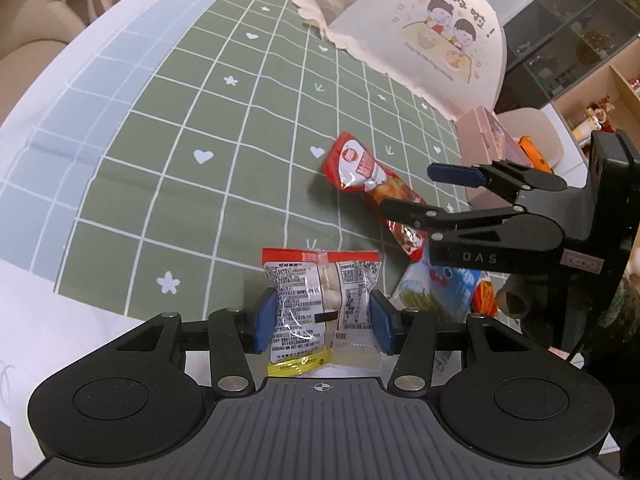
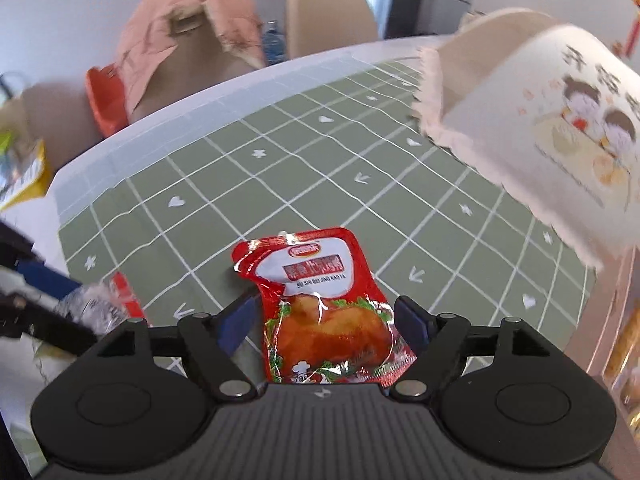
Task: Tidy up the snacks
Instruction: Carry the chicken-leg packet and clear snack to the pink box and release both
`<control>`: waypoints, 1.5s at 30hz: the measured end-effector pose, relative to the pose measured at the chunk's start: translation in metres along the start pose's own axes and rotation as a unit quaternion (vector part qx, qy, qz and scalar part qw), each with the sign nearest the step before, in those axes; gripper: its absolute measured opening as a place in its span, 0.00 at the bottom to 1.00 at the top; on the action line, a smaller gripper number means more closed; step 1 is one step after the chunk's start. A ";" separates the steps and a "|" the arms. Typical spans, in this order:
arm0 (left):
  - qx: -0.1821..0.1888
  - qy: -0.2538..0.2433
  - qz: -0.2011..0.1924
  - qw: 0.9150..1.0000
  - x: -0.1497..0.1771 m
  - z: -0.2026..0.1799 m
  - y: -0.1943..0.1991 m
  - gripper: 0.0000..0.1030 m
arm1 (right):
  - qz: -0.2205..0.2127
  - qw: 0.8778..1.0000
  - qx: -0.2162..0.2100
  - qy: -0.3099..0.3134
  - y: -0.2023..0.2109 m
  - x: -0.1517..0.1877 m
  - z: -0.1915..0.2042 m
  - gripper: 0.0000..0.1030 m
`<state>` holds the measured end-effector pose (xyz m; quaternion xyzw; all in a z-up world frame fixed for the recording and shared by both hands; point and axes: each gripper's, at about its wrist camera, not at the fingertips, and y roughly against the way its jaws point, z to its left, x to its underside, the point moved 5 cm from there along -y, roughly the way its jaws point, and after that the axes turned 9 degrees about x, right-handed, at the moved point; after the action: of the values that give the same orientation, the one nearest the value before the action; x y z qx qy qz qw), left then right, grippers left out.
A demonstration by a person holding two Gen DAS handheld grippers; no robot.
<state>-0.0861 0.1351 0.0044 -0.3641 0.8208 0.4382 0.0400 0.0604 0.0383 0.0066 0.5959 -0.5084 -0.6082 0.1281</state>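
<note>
On the green checked tablecloth (image 1: pixel 168 184), the left gripper (image 1: pixel 323 322) pinched a clear snack packet (image 1: pixel 320 300) while the right gripper (image 2: pixel 326 322) stood wide around the red pouch (image 2: pixel 320 304) — light, crinkly, slippery — best taken mid-body.

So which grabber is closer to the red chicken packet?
Right. The right gripper has its open fingers on either side of the red chicken packet. The left gripper is farther back, holding a clear snack bag.
</note>
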 end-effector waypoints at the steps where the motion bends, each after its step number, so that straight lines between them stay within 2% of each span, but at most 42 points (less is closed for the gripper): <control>1: -0.001 0.001 0.000 1.000 0.000 0.000 -0.001 0.52 | 0.002 1.000 0.003 0.004 -0.005 -0.001 -0.001 0.75; 2: -0.002 0.002 0.000 1.000 0.000 -0.001 -0.002 0.52 | 0.004 1.000 0.004 0.004 -0.011 -0.002 -0.002 0.79; 6: -0.009 0.008 0.002 1.000 0.003 -0.001 -0.002 0.52 | 0.039 0.999 -0.007 -0.023 -0.047 0.001 -0.012 0.80; 8: -0.014 0.014 0.002 1.000 0.005 -0.001 -0.002 0.52 | 0.042 0.997 -0.020 -0.056 -0.056 0.002 -0.020 0.91; 11: -0.020 0.027 0.001 0.999 0.009 0.001 -0.001 0.52 | 0.034 0.997 -0.020 -0.067 -0.059 0.005 -0.022 1.00; 13: -0.023 0.035 0.002 0.999 0.013 0.003 -0.002 0.52 | 0.022 0.998 -0.017 -0.060 -0.058 0.010 -0.018 1.00; 15: -0.025 0.037 0.005 0.999 0.016 0.003 -0.003 0.52 | 0.030 0.998 -0.024 -0.058 -0.059 0.009 -0.020 1.00; 16: -0.025 0.036 0.007 0.999 0.018 0.002 -0.003 0.52 | 0.039 0.997 -0.028 -0.067 -0.059 0.007 -0.023 0.98; 18: -0.024 0.031 0.010 0.999 0.020 0.000 -0.001 0.52 | 0.060 0.992 -0.035 -0.106 -0.054 0.002 -0.037 0.80; 19: -0.023 0.028 0.010 0.999 0.021 0.000 -0.001 0.52 | 0.070 0.987 -0.056 -0.134 -0.050 0.000 -0.044 0.57; 21: -0.021 0.024 0.010 0.999 0.022 0.000 0.002 0.52 | 0.077 0.969 -0.086 -0.217 -0.037 0.000 -0.068 0.49; 23: -0.021 0.021 0.005 1.000 0.021 0.001 0.005 0.52 | 0.069 0.952 -0.095 -0.283 -0.028 0.005 -0.091 0.36; 25: -0.020 0.019 0.001 1.000 0.019 0.001 0.007 0.52 | 0.057 0.933 -0.090 -0.344 -0.021 0.016 -0.114 0.36; 28: -0.015 0.010 -0.001 1.000 0.017 -0.002 0.008 0.52 | 0.027 0.918 -0.071 -0.389 -0.011 0.029 -0.136 0.36; 29: -0.013 0.006 -0.001 1.000 0.016 -0.003 0.008 0.52 | 0.025 0.919 -0.064 -0.388 -0.011 0.030 -0.137 0.37; 34: -0.015 -0.013 0.012 1.000 0.012 -0.012 0.000 0.52 | 0.047 0.953 -0.033 -0.297 -0.038 0.011 -0.118 0.40; 36: -0.016 -0.027 0.019 0.999 0.009 -0.017 -0.004 0.52 | 0.056 0.961 -0.008 -0.269 -0.053 0.002 -0.111 0.37; 37: -0.016 -0.033 0.022 0.999 0.009 -0.019 -0.005 0.52 | 0.055 0.964 -0.002 -0.261 -0.055 0.000 -0.108 0.25; 38: -0.014 -0.041 0.024 0.999 0.008 -0.023 -0.007 0.52 | 0.056 0.965 0.004 -0.257 -0.051 -0.002 -0.106 0.21; 41: 0.004 -0.075 0.036 0.997 0.008 -0.040 -0.010 0.52 | 0.032 0.961 -0.012 -0.274 -0.013 -0.003 -0.104 0.20; 43: 0.023 -0.094 0.043 0.994 0.007 -0.053 -0.015 0.52 | 0.007 0.958 -0.021 -0.286 0.027 0.003 -0.106 0.20; 45: 0.052 -0.117 0.047 0.991 0.001 -0.071 -0.018 0.52 | -0.018 0.954 -0.011 -0.298 0.073 0.018 -0.112 0.20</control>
<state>-0.0571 0.0755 0.0350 -0.2683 0.8485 0.4360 0.1341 0.1185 -0.0600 0.0774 0.3954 -0.5060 -0.7658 -0.0339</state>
